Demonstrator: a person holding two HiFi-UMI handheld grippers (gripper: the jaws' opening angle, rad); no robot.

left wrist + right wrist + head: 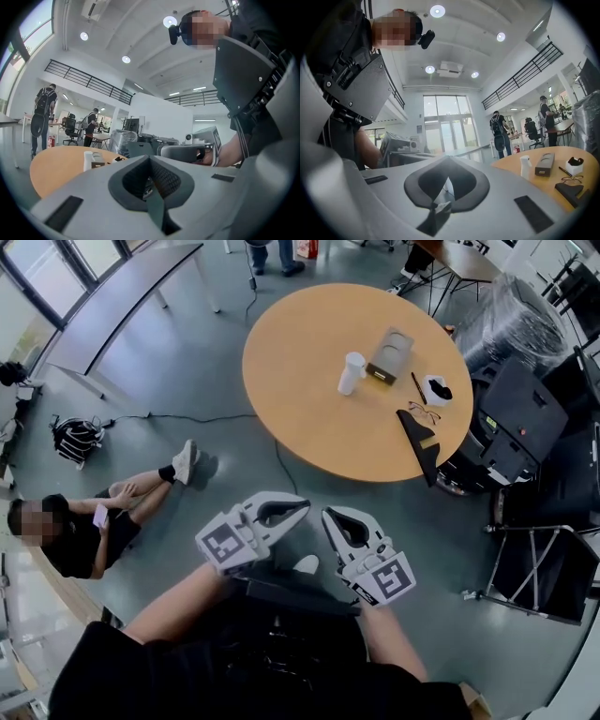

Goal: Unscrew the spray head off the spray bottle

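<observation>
The white spray bottle [352, 372] stands upright near the middle of a round wooden table [300, 399], with its spray head on. It also shows small in the left gripper view, spray bottle [88, 161], and in the right gripper view, spray bottle [525, 167]. Both grippers hang close to my body, well short of the table and above the floor. My left gripper [302, 506] is shut with nothing in it, as is my right gripper [328, 515]. Their tips point toward each other. The jaws meet in each gripper view, left gripper [150, 157], right gripper [447, 157].
Beside the bottle lie a grey box [389, 354], glasses [424, 413], a small white-and-black item [436, 390] and a black wedge [422, 442]. A person [84, 531] sits on the floor at left near a backpack [75, 437]. Black cases [525, 418] stand at right.
</observation>
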